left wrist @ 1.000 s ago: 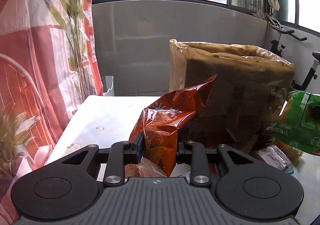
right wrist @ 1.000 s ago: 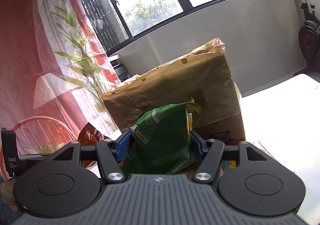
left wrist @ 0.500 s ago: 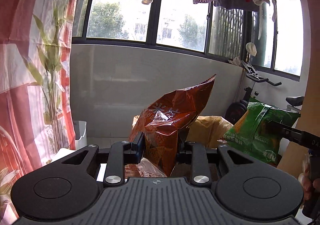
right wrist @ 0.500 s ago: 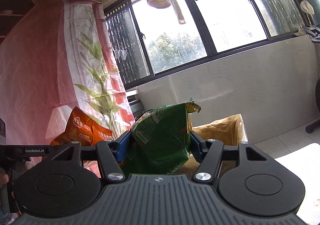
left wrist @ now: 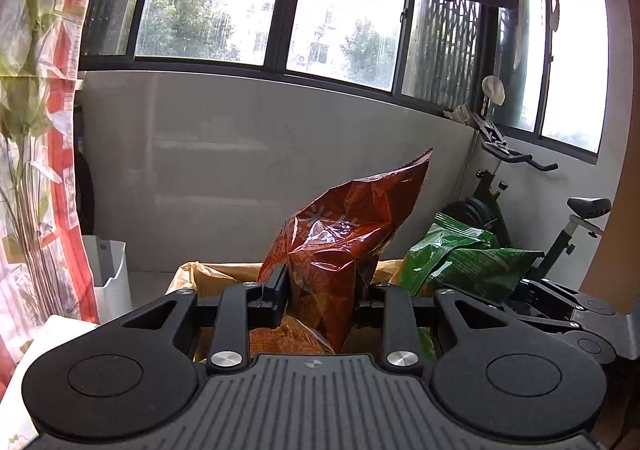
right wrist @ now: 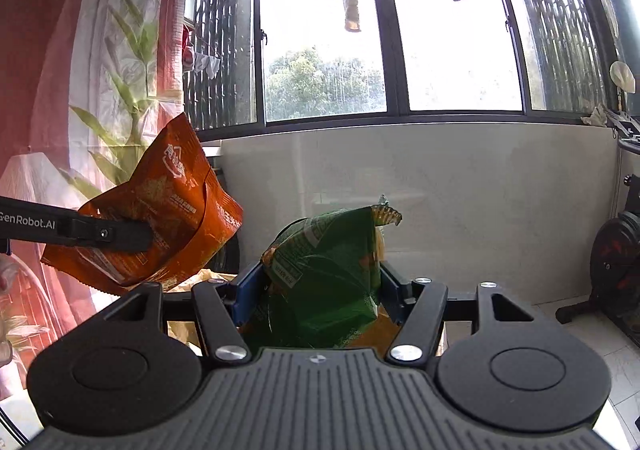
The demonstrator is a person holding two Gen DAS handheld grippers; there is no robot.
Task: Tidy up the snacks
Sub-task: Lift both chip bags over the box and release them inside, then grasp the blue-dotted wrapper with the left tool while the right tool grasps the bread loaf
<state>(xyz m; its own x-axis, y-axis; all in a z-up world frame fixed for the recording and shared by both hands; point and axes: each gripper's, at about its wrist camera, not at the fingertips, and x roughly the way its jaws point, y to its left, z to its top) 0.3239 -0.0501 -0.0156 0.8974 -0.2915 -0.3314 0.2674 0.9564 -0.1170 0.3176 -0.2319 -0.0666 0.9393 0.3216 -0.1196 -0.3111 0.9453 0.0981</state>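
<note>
Laundry hangs over a wide window [left wrist: 340, 9], with an exercise bike [left wrist: 520, 209] by the wall. The left gripper [left wrist: 320, 292] pinches the red-orange snack bag [left wrist: 340, 234] between its fingers, the bag rising above them. The right gripper [right wrist: 316, 290] clamps the green snack bag [right wrist: 332, 270] likewise (upright, crumpled). Both seem to hover over the brown paper-lined box [left wrist: 224, 274], mostly hidden below.
</note>
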